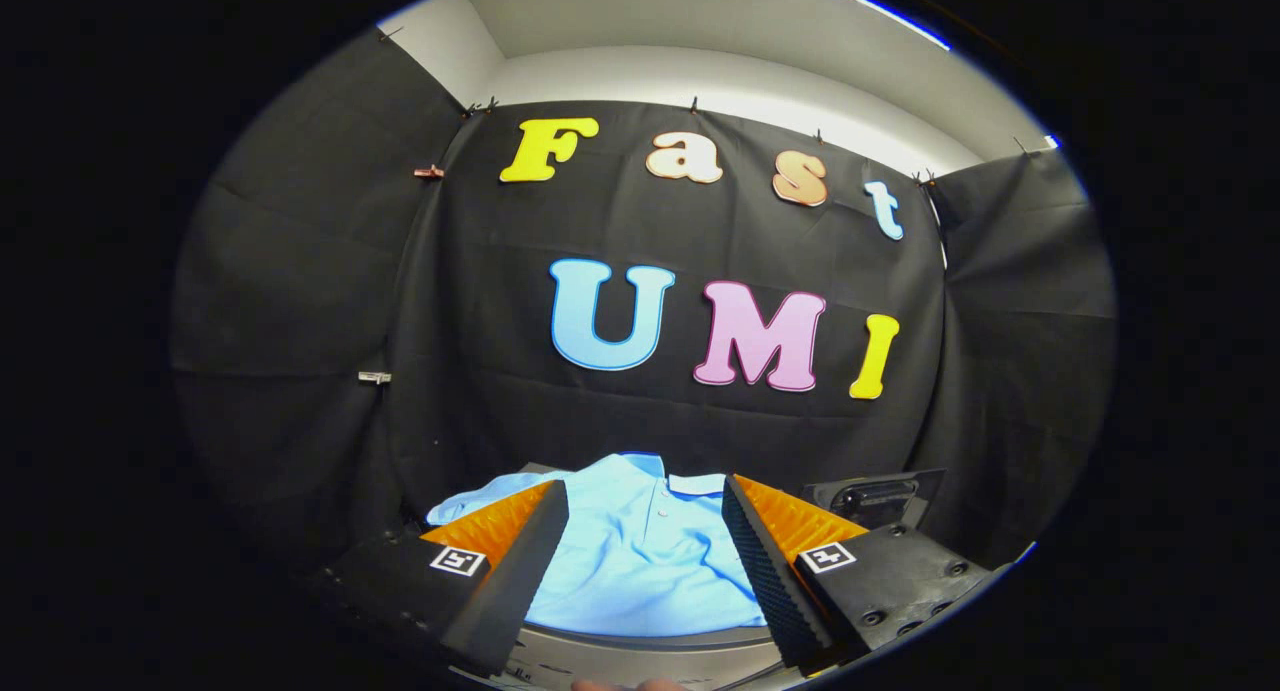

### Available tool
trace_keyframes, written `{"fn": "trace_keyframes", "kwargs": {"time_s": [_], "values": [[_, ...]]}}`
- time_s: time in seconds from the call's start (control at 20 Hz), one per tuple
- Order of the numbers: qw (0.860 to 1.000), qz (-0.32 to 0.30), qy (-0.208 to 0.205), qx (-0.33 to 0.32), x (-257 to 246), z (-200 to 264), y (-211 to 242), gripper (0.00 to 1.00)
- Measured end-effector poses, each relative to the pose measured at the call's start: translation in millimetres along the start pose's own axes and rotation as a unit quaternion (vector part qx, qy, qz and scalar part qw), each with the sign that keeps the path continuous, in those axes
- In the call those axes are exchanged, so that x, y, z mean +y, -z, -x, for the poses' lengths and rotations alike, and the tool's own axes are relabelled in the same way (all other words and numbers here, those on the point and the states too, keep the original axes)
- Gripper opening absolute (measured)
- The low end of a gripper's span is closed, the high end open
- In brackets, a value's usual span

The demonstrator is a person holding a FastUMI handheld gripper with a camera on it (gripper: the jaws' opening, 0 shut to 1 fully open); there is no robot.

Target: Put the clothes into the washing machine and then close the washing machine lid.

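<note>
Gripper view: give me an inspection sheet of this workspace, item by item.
Surface: a grey ledge runs under the shirt, close below the fingers.
Job's things: light blue polo shirt lies spread flat, collar toward the wall, between and just ahead of the fingers.
Clutter: a dark boxy object stands beyond the right finger; what it is cannot be told.
Grippers: gripper open, fingers apart either side of the shirt, not pressing on it.
Cables: nothing seen.
Surroundings: black cloth wall clipped up around the booth, pale wall above it.
</note>
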State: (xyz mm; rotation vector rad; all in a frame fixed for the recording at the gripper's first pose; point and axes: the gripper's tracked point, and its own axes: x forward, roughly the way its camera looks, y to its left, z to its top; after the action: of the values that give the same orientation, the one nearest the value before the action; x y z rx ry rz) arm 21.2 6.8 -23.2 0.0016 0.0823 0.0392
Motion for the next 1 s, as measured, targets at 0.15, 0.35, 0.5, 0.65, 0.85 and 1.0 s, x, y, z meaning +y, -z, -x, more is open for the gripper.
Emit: {"fn": "trace_keyframes", "kwargs": {"time_s": [0.15, 0.35, 0.5, 0.65, 0.85, 1.0], "values": [[1.0, -0.007, -0.002, 0.029, -2.0, -12.0, 12.7, 0.98], [0.999, -0.006, 0.004, 0.046, -9.3, -28.9, 18.2, 0.98], [0.998, 0.0, -0.004, 0.059, -5.2, -43.3, 24.5, 0.98], [0.997, -0.004, -0.007, 0.078, -6.2, -57.9, 30.1, 0.98], [0.995, 0.0, -0.009, 0.103, -8.2, -83.9, 38.7, 0.98], [0.993, 0.001, -0.005, 0.118, -12.8, -107.2, 43.9, 0.98]]}}
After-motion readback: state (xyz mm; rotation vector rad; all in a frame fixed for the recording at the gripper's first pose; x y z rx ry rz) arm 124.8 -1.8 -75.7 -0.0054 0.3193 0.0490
